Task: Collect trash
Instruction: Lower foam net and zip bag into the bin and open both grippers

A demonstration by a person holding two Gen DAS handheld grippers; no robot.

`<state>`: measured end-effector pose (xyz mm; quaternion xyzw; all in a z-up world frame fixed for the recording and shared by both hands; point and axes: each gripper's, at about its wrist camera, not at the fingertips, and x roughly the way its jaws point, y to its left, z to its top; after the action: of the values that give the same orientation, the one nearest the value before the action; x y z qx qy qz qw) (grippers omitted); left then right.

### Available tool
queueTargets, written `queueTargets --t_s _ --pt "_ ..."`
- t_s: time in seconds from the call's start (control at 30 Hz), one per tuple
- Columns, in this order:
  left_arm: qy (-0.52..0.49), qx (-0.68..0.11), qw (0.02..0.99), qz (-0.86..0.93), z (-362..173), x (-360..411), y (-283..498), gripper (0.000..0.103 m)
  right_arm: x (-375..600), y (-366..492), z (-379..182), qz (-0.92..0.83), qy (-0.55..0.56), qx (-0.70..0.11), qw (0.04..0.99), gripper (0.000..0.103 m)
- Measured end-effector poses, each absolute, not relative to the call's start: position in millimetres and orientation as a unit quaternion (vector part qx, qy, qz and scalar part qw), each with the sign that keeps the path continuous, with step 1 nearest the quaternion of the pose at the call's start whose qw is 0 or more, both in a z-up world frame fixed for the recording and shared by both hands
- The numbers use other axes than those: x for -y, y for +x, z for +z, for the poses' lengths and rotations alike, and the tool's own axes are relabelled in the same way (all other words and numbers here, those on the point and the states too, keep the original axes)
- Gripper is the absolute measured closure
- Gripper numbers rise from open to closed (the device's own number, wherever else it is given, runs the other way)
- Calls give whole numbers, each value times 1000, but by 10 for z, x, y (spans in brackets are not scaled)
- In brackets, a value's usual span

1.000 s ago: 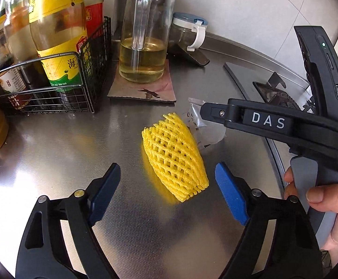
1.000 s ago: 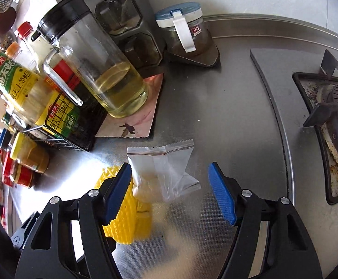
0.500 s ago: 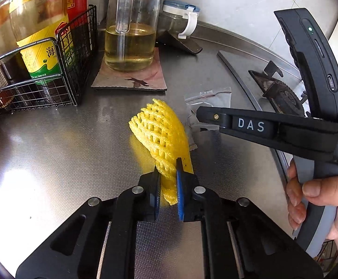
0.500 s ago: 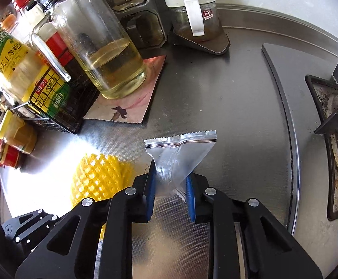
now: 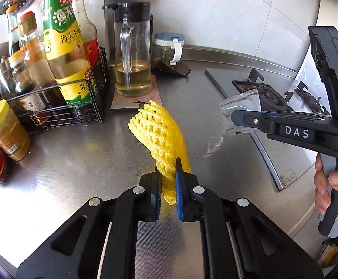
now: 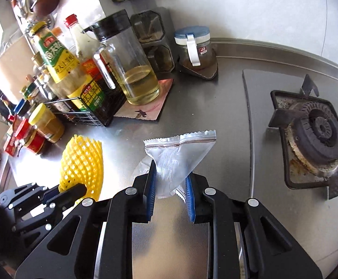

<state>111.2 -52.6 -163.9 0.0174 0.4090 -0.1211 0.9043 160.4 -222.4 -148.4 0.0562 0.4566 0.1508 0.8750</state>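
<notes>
I read the left gripper (image 5: 167,194) clamped on the yellow foam net (image 5: 162,137), lifted off the counter (image 5: 76,153). The right gripper (image 6: 170,186) pinches the clear wrapper (image 6: 180,153); its lower end is hidden between the pads.

Left gripper (image 5: 167,191): black two-finger frame with blue pads, pointing steeply downward; jaws have just been closing and now pinch the lower end of a yellow foam mesh sleeve (image 5: 162,137). Right gripper (image 6: 170,191): same build, also angled downward; jaws have just been closing and clamp a clear and silver plastic wrapper (image 6: 180,151). A bare hand (image 5: 329,193) grips its grey handle.
</notes>
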Motion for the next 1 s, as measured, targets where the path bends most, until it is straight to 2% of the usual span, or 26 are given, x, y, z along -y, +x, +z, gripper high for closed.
queueTargets --t_s 0.27,0.47,0.7,1.0 --pt "28 -384 914 -126 -1305 575 385 94 2403 755 -1158 165 56 -432 885 80" --pt "36 -383 914 -127 -1293 620 -243 94 2435 -19 -1167 193 70 -438 875 80" --pt "19 -412 903 -117 -1579 585 -815 94 2303 -809 -1515 223 39 -477 849 80" --pt "3 -478 872 -110 -2323 601 -1193 94 2316 -1298 -2380 216 26 -546 809 80"
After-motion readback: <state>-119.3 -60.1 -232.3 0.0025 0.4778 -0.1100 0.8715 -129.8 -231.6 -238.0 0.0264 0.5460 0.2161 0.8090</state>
